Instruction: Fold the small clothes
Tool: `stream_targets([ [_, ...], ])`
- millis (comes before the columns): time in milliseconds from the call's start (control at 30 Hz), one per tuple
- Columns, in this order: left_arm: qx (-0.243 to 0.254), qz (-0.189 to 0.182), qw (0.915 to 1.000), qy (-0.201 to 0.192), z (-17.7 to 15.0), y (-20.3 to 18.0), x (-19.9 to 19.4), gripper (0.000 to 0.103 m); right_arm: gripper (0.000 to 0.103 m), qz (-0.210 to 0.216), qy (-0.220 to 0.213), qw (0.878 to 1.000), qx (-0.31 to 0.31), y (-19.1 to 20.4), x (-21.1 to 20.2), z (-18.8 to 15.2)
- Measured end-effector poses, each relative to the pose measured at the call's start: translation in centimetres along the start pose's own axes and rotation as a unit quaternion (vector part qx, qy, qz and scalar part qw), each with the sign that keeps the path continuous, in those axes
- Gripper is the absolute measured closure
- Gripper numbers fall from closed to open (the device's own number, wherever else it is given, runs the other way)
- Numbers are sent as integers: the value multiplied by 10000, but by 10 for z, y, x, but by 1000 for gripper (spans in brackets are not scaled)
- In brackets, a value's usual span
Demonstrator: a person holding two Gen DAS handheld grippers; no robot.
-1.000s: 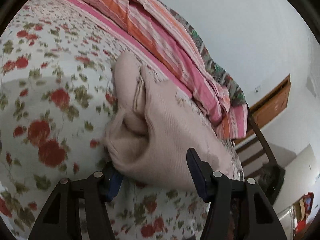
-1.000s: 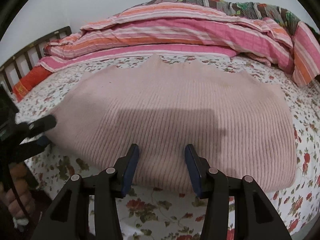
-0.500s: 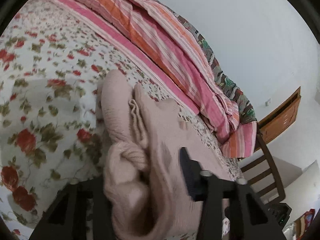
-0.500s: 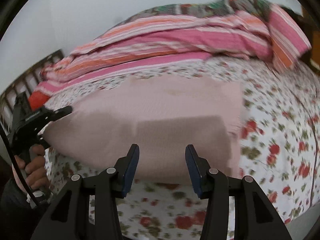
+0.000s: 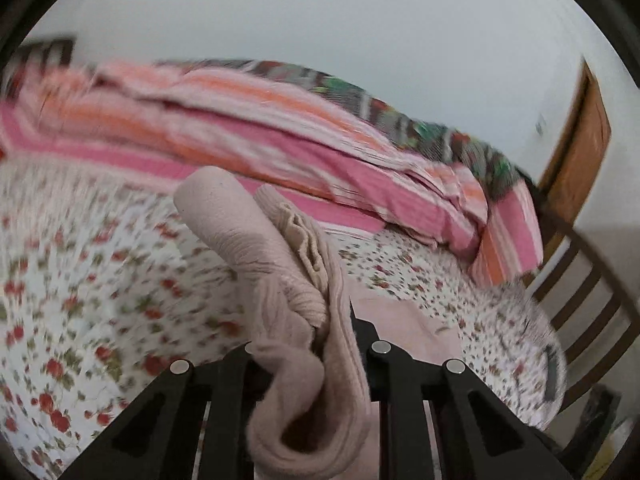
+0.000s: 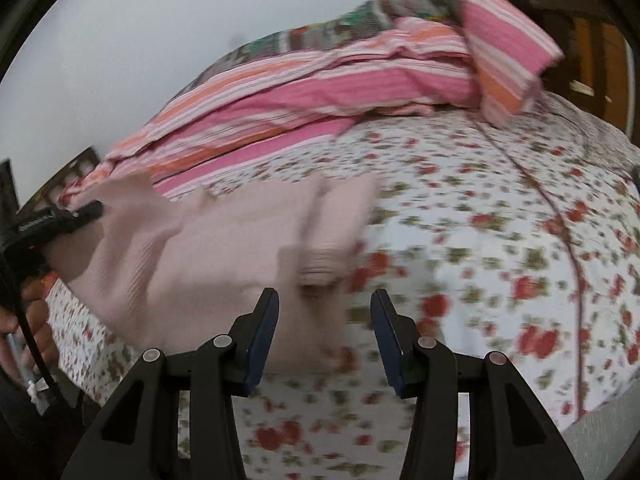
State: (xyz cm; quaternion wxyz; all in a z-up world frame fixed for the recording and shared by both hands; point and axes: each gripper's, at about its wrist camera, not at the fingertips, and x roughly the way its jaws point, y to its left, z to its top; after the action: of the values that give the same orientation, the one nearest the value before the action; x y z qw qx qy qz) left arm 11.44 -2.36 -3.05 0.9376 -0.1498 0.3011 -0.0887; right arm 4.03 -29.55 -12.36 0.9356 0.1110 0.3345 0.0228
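A pale pink ribbed knit garment [image 6: 224,248] lies on the floral bedsheet [image 6: 500,240]. My left gripper [image 5: 308,344] is shut on a bunched edge of the garment [image 5: 280,272], which drapes over its fingers and hides the tips. In the right wrist view the left gripper [image 6: 60,220] lifts the garment's left side off the bed. My right gripper [image 6: 324,336] is open and empty, just above the garment's near right edge, not touching it.
A folded pink and orange striped quilt [image 5: 280,136] lies along the back of the bed, also in the right wrist view [image 6: 340,76]. A wooden bed rail [image 5: 580,300] and a wooden door [image 5: 576,160] stand at the right.
My left gripper closed on the garment's edge and lifted it, bunching the cloth. My right gripper swung right along the near edge, staying open.
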Motion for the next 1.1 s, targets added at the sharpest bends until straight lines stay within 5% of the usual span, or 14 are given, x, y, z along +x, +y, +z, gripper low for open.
stream_targets([
  [133,351,193,9988,270,-13,-62,24,85,56,-242,10,9995,218,-31,-10,1],
  [267,723,-13,9952,663,-49,-108,57,85,56,-436,-10,9984,365,-53,-23,-4],
  [433,1183,-27,9889,897,-87,-137,71,84,56,-685,16,9968,413,-73,-35,-15],
  [500,1261,-279,9878,875,-88,-138,66,74,56,-697,67,9965,466,-78,-35,-19],
  [567,1048,-943,9845,1042,-83,-131,61,44,56,-648,101,9966,498,-79,-33,-21],
  [633,879,-1462,9780,1203,-76,-119,50,42,56,-559,114,9971,511,-75,-30,-20],
  [767,578,-1794,9780,891,-58,-82,19,37,54,-114,96,9990,422,-53,-25,-7],
  [933,481,-1204,9904,480,-46,-30,-1,36,46,589,-33,9976,373,-19,-17,13],
  [1100,299,-649,9954,641,-53,26,-1,36,46,1178,-125,9913,575,11,3,30],
])
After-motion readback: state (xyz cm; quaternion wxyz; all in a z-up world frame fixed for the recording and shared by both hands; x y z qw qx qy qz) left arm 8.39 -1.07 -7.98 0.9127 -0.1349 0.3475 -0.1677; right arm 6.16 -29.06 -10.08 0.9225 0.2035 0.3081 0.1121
